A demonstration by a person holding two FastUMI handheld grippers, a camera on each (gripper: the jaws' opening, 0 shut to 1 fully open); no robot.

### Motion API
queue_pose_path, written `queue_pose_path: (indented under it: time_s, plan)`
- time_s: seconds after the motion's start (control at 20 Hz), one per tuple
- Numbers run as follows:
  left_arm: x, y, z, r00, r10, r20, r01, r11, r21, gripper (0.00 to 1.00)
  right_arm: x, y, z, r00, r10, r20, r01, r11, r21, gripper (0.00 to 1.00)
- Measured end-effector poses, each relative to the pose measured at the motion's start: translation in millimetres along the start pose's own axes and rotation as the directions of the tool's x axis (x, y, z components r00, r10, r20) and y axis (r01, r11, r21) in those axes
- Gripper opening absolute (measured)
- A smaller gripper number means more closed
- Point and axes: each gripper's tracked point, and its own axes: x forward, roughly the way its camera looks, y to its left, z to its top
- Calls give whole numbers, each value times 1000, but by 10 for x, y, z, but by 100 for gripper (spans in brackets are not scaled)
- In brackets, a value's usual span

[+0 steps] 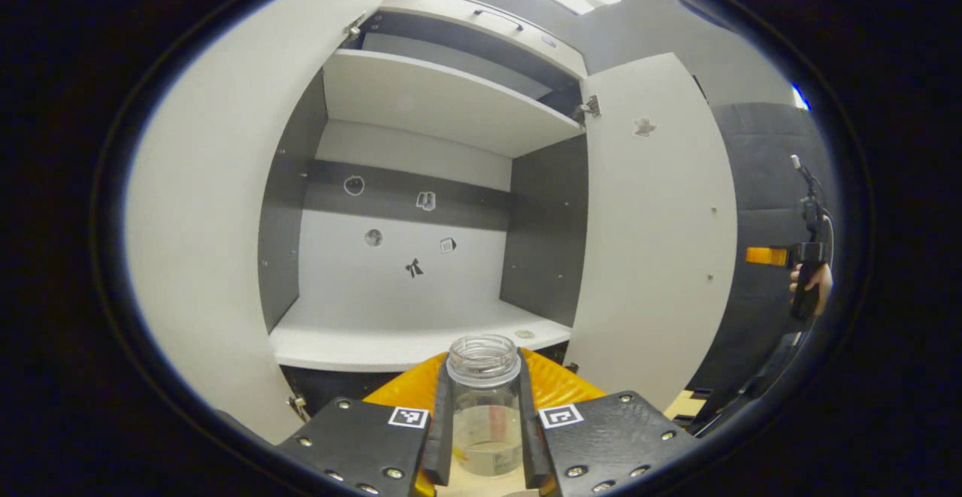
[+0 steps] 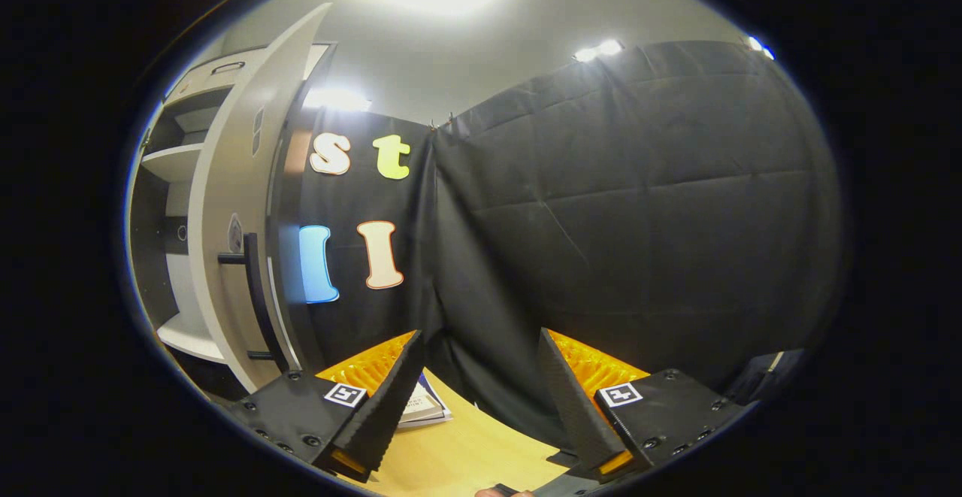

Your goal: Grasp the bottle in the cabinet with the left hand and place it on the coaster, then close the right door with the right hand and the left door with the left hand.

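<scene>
Left gripper (image 1: 485, 437) clamped on the bottle (image 1: 483, 399), one finger flat against each side of the clear glass. Bottle upright, mouth open with no cap on it, a little clear liquid pooled low inside. Held out in front of the cabinet (image 1: 421, 204), past the front edge of the bottom shelf (image 1: 353, 343) and no longer resting on it. A pale wooden surface just visible beneath the bottle's base (touching it or hanging above it, cannot tell).

Both cabinet doors swung wide open: left door (image 1: 218, 204) filling the left side of the left gripper view, right door (image 1: 650, 234) standing edge-on toward the right. Upper shelf (image 1: 443, 95) bare. Small stickers (image 1: 413, 268) dotted across the back panel and one more on the inside face of the right door. Beyond the right door's outer edge, a hand (image 1: 815, 283) holding the other gripper up against the dark booth wall.

Right gripper (image 2: 481, 407) with fingers spread well apart, nothing between them, poised above the wooden worktop (image 2: 466, 452). Near the worktop's far edge, just behind the left finger, a book (image 2: 421, 407) lying flat. Right door (image 2: 237, 211) off to the left in the right gripper view, seen from its outer face with the long dark handle (image 2: 252, 294) running vertically, well apart from the fingers.
</scene>
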Motion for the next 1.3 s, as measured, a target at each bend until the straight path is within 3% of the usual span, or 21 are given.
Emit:
queue_pose_path:
  time_s: [0.45, 0.65, 0.85, 1.3]
  plan:
    - [-255, -302, -1204, 999, 7, -50, -12, 995, -101, 38, -186, 241, -80, 992, 100, -82, -98, 995, 18, 96]
    - [-386, -468, -1820, 994, -4, -109, -9, 993, -122, 41, -261, 260, -17, 990, 102, -99, -102, 995, 11, 96]
    - [-418, -506, -2109, 991, 10, -135, -35, 983, -182, 40, -337, 341, -43, 982, 116, -150, -113, 993, 23, 95]
    - [-357, -633, -2344, 987, -31, -156, 31, 1000, 1, 40, -374, 271, -124, 976, 90, -197, -89, 996, 12, 96]
